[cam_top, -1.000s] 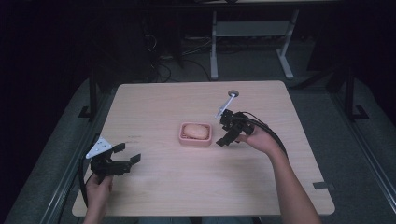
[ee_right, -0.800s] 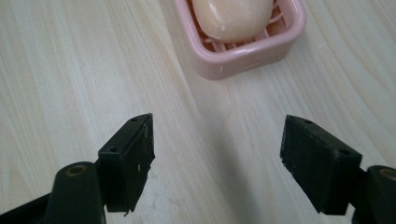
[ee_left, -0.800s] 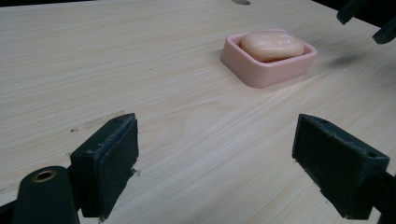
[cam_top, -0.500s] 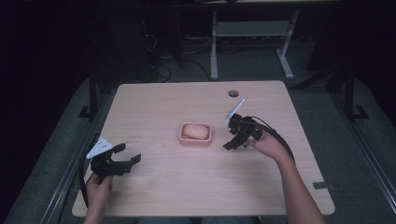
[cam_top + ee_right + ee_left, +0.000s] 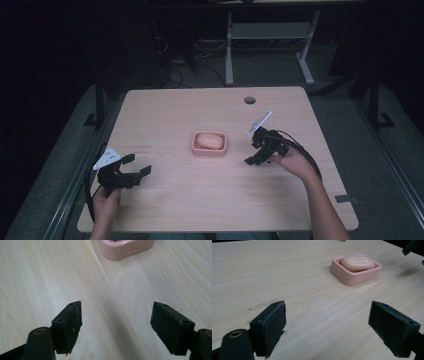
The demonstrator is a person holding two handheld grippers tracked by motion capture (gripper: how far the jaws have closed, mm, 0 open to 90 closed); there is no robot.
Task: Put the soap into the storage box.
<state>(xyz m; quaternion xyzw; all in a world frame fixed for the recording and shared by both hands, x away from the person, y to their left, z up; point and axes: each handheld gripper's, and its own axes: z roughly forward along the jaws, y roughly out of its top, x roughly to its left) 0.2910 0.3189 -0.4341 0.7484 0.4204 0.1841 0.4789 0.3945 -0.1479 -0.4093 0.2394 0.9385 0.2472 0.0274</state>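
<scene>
A pink soap dish [image 5: 197, 149] sits near the middle of the wooden table [image 5: 210, 200], with a peach bar of soap [image 5: 209, 140] lying in it. The left gripper view shows the dish [image 5: 352, 278] and the soap [image 5: 357, 262] ahead at the upper right. My left gripper [image 5: 136, 166] rests open near the front left edge, nothing between its jaws. My right gripper [image 5: 254, 150] hovers open to the right of the dish, jaws pointing down and left. In the right gripper view the dish [image 5: 125, 250] lies at the top edge, beyond the open jaws.
A round cable hole [image 5: 249, 100] lies in the table's far right part. Beyond the far edge stand white desk legs [image 5: 229, 55] and loose cables on the dark floor. A dark strip [image 5: 345, 198] sits near the front right corner.
My right gripper has drawn back from beside the dish, moving right and toward the person, still open. The left gripper has stayed put.
</scene>
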